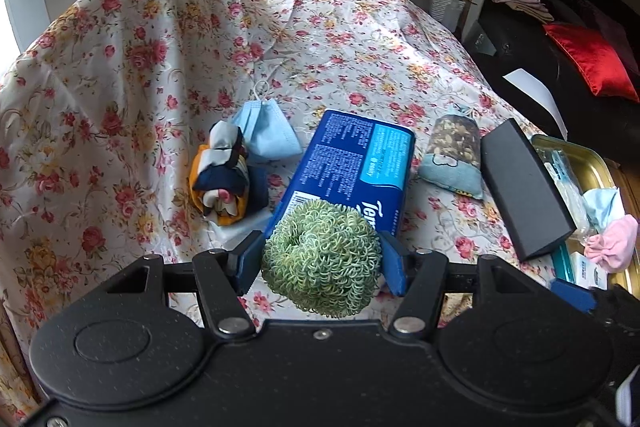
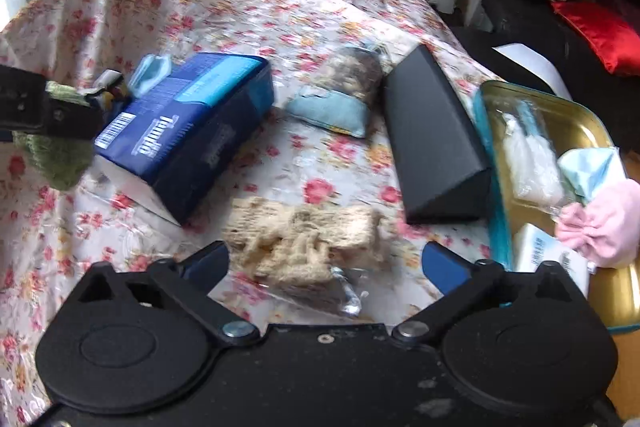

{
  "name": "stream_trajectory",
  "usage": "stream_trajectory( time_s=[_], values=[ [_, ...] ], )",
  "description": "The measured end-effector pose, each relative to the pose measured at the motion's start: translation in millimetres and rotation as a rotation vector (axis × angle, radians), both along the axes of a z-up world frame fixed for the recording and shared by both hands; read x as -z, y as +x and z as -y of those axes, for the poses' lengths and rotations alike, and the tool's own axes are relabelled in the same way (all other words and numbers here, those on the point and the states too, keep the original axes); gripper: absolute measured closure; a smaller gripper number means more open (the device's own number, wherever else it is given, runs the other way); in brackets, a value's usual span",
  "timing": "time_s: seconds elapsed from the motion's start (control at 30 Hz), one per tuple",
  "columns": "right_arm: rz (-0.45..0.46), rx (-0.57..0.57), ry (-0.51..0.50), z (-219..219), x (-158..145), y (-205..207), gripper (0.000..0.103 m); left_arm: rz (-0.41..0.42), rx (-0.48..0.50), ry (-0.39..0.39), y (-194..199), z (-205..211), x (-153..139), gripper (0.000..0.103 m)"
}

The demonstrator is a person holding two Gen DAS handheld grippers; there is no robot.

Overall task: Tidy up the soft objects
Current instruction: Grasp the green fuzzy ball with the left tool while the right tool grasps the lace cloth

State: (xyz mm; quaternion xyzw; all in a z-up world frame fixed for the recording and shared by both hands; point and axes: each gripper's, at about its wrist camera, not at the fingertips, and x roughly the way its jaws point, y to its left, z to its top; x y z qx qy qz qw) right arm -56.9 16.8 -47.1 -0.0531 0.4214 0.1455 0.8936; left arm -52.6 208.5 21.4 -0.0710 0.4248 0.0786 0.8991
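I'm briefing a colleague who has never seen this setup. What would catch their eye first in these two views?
Probably the fuzzy green scrubber ball clamped in the left gripper, filling the near middle of the left view. Behind it a big blue tissue pack lies on the rose-print tablecloth. In the right view, the right gripper stands wide open over a beige knitted piece, with a gold tray of items at the right edge.

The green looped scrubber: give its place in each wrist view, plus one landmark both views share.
Left wrist view: the green looped scrubber sits low in the centre, clamped in the left gripper.
Right wrist view: the scrubber shows at the far left edge, partly hidden by the left gripper's black frame.
Shared landmark: the blue tissue pack lying on the floral tablecloth.
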Motion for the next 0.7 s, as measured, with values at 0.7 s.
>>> stream_trajectory(
  time_s=[0.7],
  values=[
    [-0.042, 0.032, -0.023, -4, 11, 20, 0.041, -0.01, 0.013, -0.006, 4, 8, 1, 0.046]
  ],
)
